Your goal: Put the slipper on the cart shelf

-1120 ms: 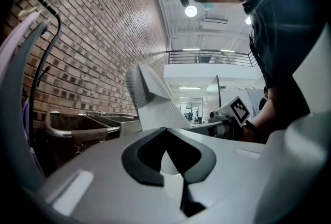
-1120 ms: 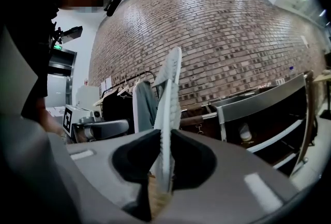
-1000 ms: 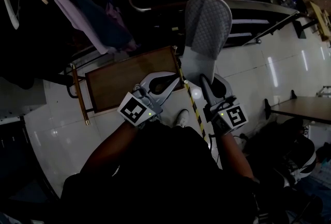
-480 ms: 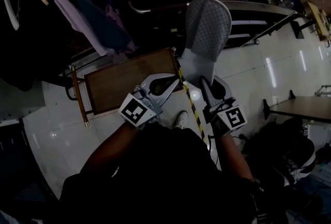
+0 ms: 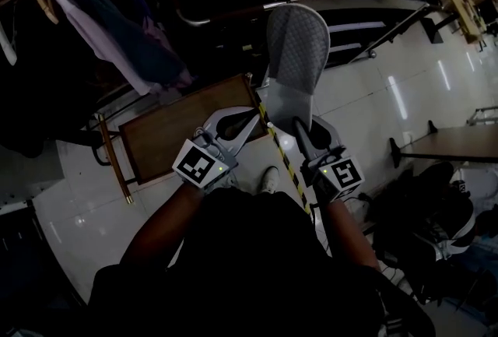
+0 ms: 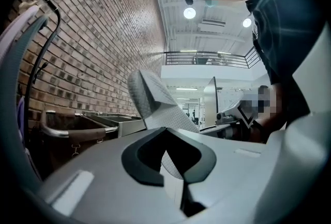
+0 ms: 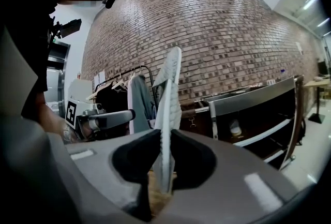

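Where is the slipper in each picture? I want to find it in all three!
Head view: the slipper is at the top middle, sticking out past the right claw.
Left gripper view: the slipper is in the middle, rising just behind the jaws.
Right gripper view: the slipper is in the middle, seen edge-on and pinched in the right claw.
Shared landmark: the metal cart beyond the slipper.

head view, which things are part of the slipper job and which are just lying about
In the job: slipper, right gripper shut on it, cart with its shelves.
Just lying about: wooden table, hanging clothes, striped tape.
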